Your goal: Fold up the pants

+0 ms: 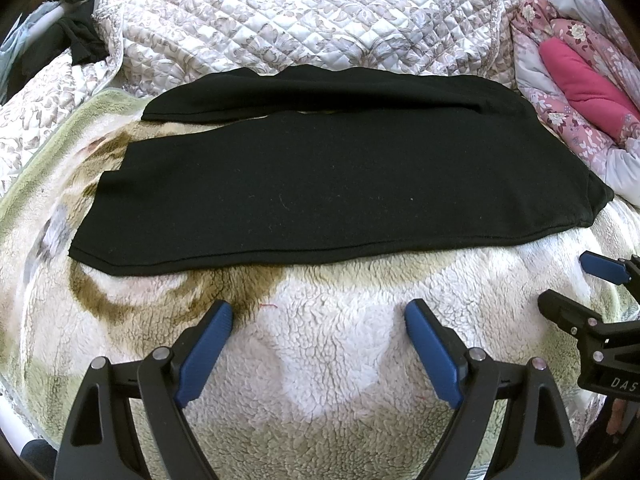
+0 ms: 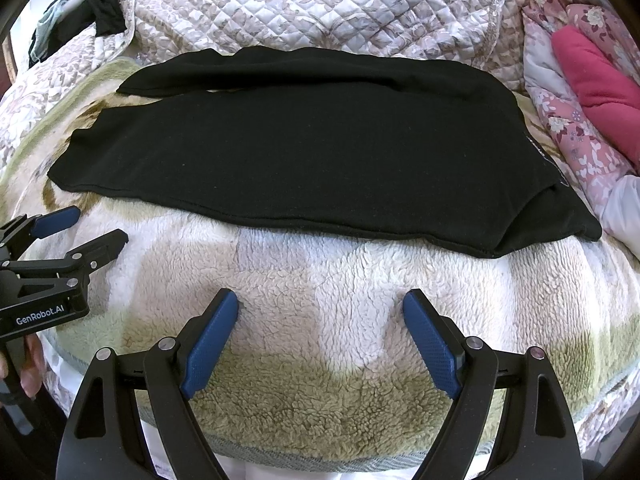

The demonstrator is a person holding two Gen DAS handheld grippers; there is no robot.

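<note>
Black pants [image 1: 320, 176] lie flat across a fleece blanket [image 1: 320, 360], legs to the left, waist to the right. They also fill the middle of the right wrist view [image 2: 312, 152]. My left gripper [image 1: 319, 312] is open and empty, hovering over the blanket just in front of the pants' near edge. My right gripper [image 2: 320, 300] is open and empty, also short of the near edge. The right gripper shows at the right edge of the left wrist view [image 1: 576, 280]; the left gripper shows at the left of the right wrist view [image 2: 92, 224].
A quilted floral bedspread [image 1: 312, 12] lies behind the pants. A pink floral quilt with a pink cushion [image 1: 584, 76] sits at the right. Dark clothes [image 1: 80, 36] hang at the far left. The blanket's front edge [image 2: 320, 456] is close below.
</note>
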